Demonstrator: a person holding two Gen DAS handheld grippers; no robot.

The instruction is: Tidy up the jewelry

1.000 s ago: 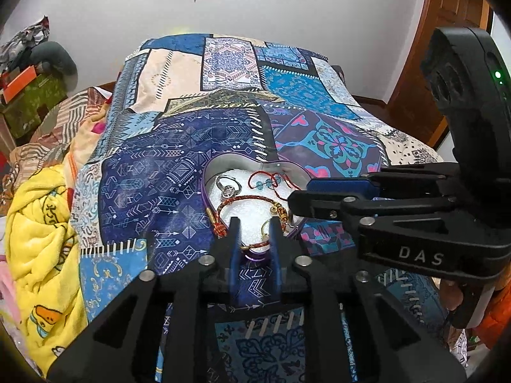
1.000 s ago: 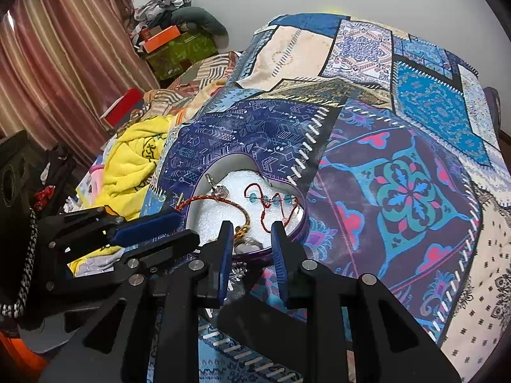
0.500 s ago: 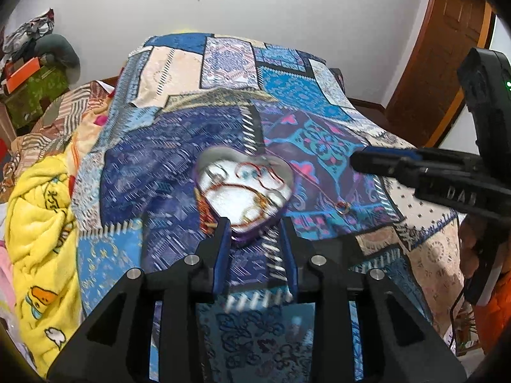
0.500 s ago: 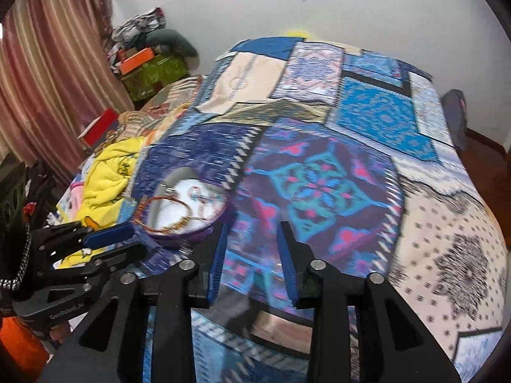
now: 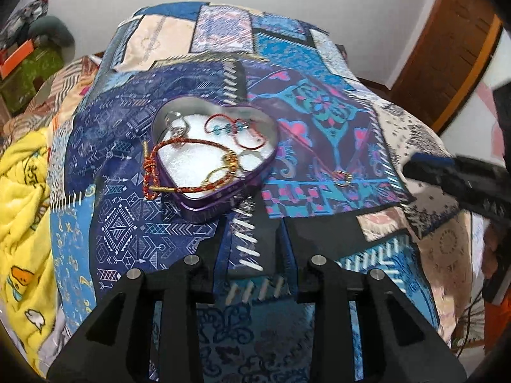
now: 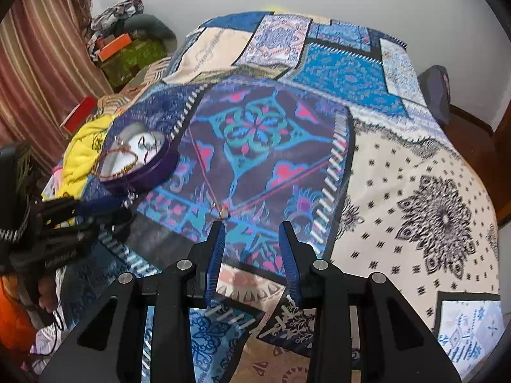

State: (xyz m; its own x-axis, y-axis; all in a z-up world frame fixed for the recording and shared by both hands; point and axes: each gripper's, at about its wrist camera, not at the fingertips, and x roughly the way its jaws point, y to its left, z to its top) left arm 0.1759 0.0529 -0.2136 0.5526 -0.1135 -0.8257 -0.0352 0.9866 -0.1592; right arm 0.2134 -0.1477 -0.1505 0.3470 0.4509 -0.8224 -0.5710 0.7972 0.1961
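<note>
1. Jewelry tin (image 5: 223, 172), heart-shaped and purple, sits on the patchwork bedspread (image 6: 415, 166), holding a braided red-and-gold bracelet (image 5: 179, 162) that hangs over its rim, a red cord with blue beads (image 5: 236, 131) and some rings.
2. Left gripper (image 5: 255, 236) hangs just short of the tin, jaws parted a little with only quilt between them, nothing held.
3. Right gripper (image 6: 252, 233) is likewise a little open and empty, pointing at the stray necklace ring (image 6: 220, 212) on the bedspread, well apart from the tin.
4. Best play, I'd say: lower the right jaws straight over that ring (pinching metal, not fabric), lift slowly so the thin red cord trails free.
5. Hard to read: the cord nearly vanishes against the pattern, and the small silver bit by the tin's tip is too blurred to name.
</note>
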